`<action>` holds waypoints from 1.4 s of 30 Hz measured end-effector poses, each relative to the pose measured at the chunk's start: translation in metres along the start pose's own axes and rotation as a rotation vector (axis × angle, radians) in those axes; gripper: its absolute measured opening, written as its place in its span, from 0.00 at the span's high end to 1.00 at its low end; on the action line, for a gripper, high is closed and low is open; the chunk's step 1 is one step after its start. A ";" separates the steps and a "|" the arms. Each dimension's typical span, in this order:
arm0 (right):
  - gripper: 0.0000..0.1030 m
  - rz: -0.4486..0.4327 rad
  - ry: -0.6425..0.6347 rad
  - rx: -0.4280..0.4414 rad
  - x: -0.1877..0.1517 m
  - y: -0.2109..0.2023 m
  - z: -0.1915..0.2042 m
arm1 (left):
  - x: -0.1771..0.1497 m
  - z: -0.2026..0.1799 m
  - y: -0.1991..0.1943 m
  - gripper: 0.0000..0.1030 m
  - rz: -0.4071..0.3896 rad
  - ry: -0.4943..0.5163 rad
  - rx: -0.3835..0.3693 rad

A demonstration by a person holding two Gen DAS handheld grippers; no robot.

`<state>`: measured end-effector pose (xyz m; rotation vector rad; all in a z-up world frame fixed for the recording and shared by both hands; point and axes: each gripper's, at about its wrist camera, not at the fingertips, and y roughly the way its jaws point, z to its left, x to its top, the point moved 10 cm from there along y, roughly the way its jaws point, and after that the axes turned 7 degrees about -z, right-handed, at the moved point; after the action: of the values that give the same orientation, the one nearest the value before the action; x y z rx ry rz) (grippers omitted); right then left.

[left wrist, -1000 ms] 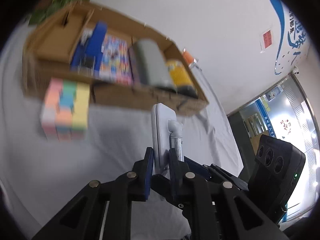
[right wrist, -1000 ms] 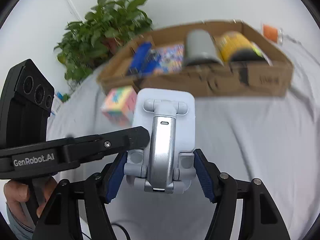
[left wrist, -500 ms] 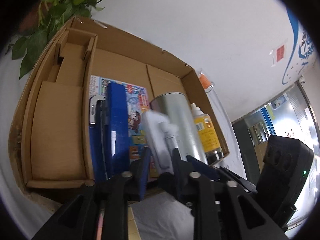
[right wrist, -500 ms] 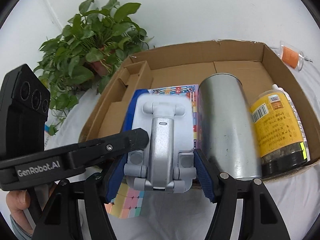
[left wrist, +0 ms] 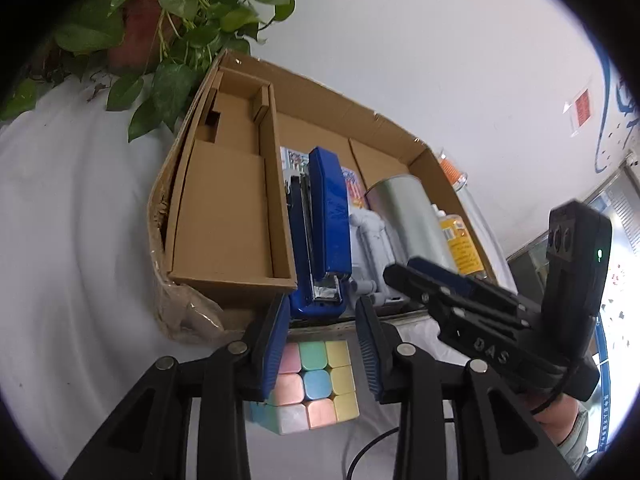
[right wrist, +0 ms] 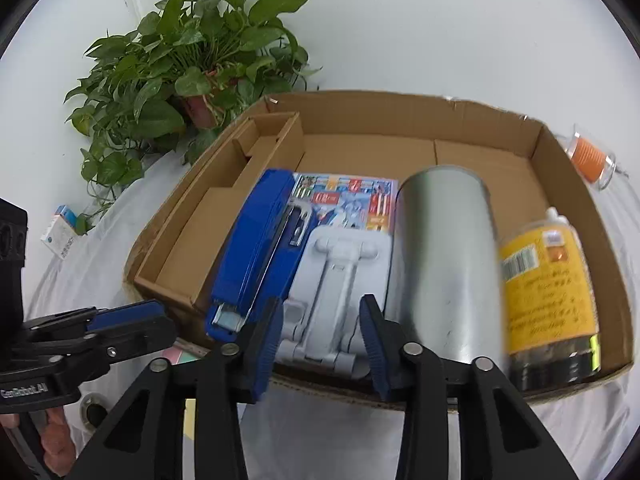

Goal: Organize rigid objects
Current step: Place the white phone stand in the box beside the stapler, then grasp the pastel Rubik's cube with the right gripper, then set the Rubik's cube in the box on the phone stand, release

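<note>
Puzzle cube (left wrist: pixel 316 388) sits on the bench (left wrist: pixel 80 240) outside the cardboard box (left wrist: pixel 224 216), at 6 o'clock between the fingers of the open left hand-held gripper (left wrist: pixel 322 350), the nearer one. Right hand-held gripper (right wrist: pixel 322 340), open and empty, flanks the phone stand (right wrist: pixel 336 292) lying lengthwise toward 12 o'clock.

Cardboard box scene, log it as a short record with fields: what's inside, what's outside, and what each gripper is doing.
container: cardboard box on a white cloth
inside, left to right in the right wrist view: blue stapler, grey phone stand, silver can, yellow-labelled bottle
under the stand: colourful printed card
outside: pastel puzzle cube in front of the box; potted plant behind it
left gripper: open, empty, above the cube
right gripper: open, at the stand's near end
</note>
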<state>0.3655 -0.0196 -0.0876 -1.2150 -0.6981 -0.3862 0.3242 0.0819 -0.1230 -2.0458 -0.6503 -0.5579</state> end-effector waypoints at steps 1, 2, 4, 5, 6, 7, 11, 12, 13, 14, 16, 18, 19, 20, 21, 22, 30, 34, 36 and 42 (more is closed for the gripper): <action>0.63 -0.014 -0.003 0.015 -0.004 -0.005 0.003 | -0.001 0.001 -0.002 0.68 -0.011 -0.007 -0.009; 0.55 -0.045 -0.018 0.030 -0.009 -0.014 0.006 | -0.001 0.001 -0.004 0.68 -0.016 -0.009 -0.007; 0.18 -0.087 -0.061 0.032 -0.023 -0.030 0.016 | -0.002 -0.001 -0.008 0.68 -0.018 0.002 0.004; 0.10 -0.107 -0.094 0.041 -0.035 -0.039 0.022 | -0.003 -0.002 -0.010 0.68 -0.014 -0.001 0.002; 0.10 -0.100 -0.135 0.065 -0.049 -0.044 0.030 | -0.006 -0.004 -0.011 0.68 0.000 -0.008 0.000; 0.11 -0.070 -0.164 0.094 -0.063 -0.045 0.037 | -0.010 -0.007 -0.012 0.68 0.008 -0.008 0.002; 0.24 0.002 -0.174 0.199 -0.087 -0.035 0.058 | -0.026 -0.003 -0.016 0.69 0.030 0.008 0.041; 0.26 0.006 -0.174 0.229 -0.087 -0.031 0.064 | -0.033 -0.001 -0.011 0.68 0.052 -0.006 0.041; 0.29 0.009 -0.178 0.254 -0.086 -0.026 0.070 | -0.033 -0.002 -0.011 0.70 0.032 -0.004 0.027; 0.34 0.019 -0.185 0.258 -0.085 -0.017 0.075 | -0.034 -0.003 -0.009 0.70 0.027 -0.001 0.017; 0.48 0.041 -0.213 0.250 -0.084 -0.002 0.082 | -0.035 -0.007 -0.004 0.76 0.029 -0.036 -0.035; 0.57 0.073 -0.210 0.287 -0.086 0.008 0.092 | -0.044 -0.014 0.000 0.84 0.057 -0.032 -0.065; 0.60 0.065 -0.219 0.285 -0.086 0.008 0.095 | -0.048 -0.016 0.001 0.84 0.064 -0.028 -0.063; 0.65 0.053 -0.239 0.285 -0.085 0.006 0.097 | -0.050 -0.016 -0.001 0.84 0.056 -0.016 -0.040; 0.67 0.042 -0.253 0.289 -0.086 0.003 0.099 | -0.050 -0.013 -0.005 0.84 0.043 -0.005 0.001; 0.67 0.043 -0.254 0.289 -0.088 0.002 0.100 | -0.049 -0.008 -0.011 0.83 0.017 0.006 0.049; 0.28 0.037 -0.198 0.313 -0.084 0.006 0.094 | -0.045 0.028 -0.004 0.45 0.044 -0.019 0.135; 0.40 0.061 -0.241 0.294 -0.089 0.018 0.104 | -0.044 0.019 0.005 0.61 0.039 -0.044 0.037; 0.43 0.046 -0.259 0.282 -0.090 0.015 0.107 | -0.043 0.013 -0.002 0.63 0.023 0.007 0.071; 0.47 -0.038 -0.215 0.306 -0.072 -0.035 0.105 | -0.028 -0.030 -0.042 0.63 -0.074 0.061 0.061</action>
<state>0.2613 0.0621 -0.0926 -0.9611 -0.9305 -0.1718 0.2725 0.0696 -0.0988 -1.9462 -0.7004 -0.6337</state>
